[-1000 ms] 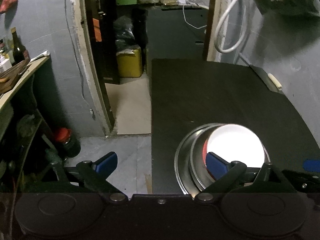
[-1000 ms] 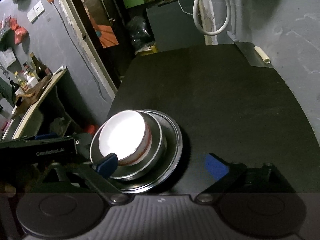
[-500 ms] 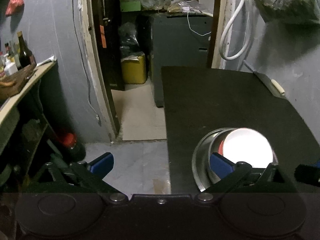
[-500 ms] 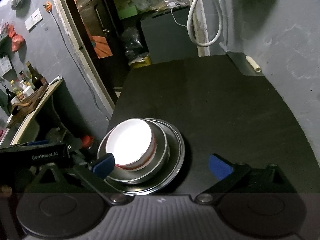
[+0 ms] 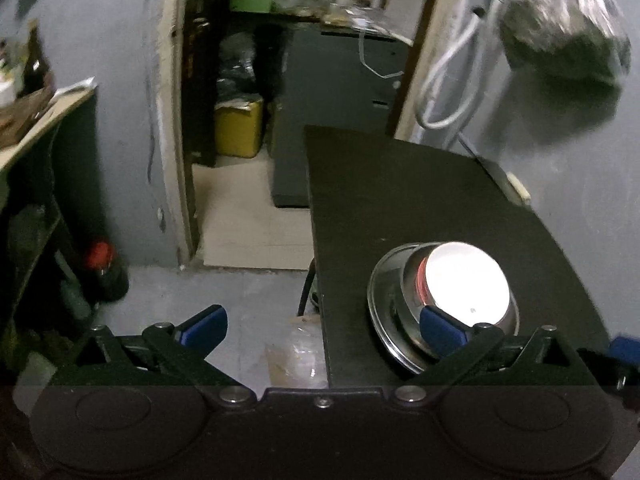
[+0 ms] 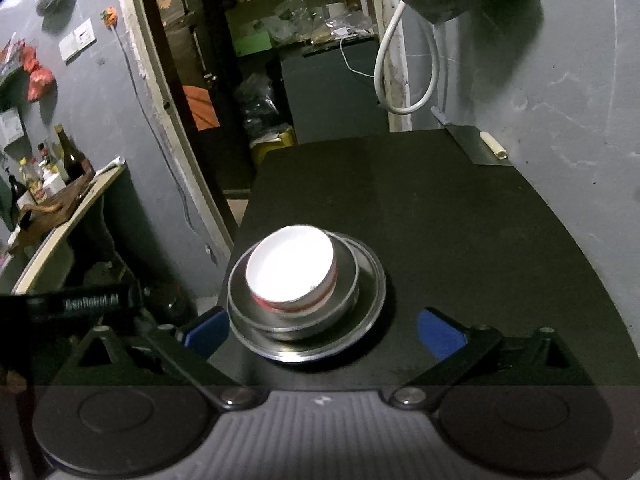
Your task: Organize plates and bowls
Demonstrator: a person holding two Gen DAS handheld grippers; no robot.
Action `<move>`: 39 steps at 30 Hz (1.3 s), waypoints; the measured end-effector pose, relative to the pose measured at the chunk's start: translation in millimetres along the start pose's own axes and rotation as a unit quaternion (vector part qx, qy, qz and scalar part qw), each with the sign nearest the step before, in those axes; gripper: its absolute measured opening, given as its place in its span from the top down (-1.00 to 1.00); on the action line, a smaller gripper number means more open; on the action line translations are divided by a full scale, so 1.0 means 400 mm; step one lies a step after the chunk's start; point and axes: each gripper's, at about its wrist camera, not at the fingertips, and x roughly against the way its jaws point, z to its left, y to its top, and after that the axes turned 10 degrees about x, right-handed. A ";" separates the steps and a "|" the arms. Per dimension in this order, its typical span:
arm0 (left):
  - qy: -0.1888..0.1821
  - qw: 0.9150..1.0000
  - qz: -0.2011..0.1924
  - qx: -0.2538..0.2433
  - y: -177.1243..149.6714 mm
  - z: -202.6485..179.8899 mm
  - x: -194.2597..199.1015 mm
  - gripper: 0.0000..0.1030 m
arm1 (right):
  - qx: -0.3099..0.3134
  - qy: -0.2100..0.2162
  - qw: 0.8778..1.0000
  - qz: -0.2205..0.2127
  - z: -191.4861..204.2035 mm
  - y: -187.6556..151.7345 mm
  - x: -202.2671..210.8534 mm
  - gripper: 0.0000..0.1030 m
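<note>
Steel plate [image 6: 372, 280] stack, between right hand-held gripper [image 6: 320, 330] fingers

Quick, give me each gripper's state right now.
Left gripper: open, holding nothing.
Right gripper: open, holding nothing; the stacked dishes sit on the table untouched.

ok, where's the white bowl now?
In both views, the white bowl sits nested in a steel bowl on a steel plate, near the table's left edge.
</note>
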 end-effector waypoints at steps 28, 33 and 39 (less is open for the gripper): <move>0.055 0.997 -0.045 -0.033 -0.142 -0.164 0.193 -0.98 | 0.022 0.035 0.999 0.003 -0.120 -0.085 0.138 -1.00; 0.061 0.997 -0.055 0.001 -0.171 -0.157 0.250 -0.98 | 0.020 0.054 0.998 0.005 -0.128 -0.126 0.163 -1.00; 0.092 0.995 -0.046 -0.002 -0.217 -0.139 0.288 -0.98 | 0.017 0.065 0.998 -0.006 -0.127 -0.162 0.188 -1.00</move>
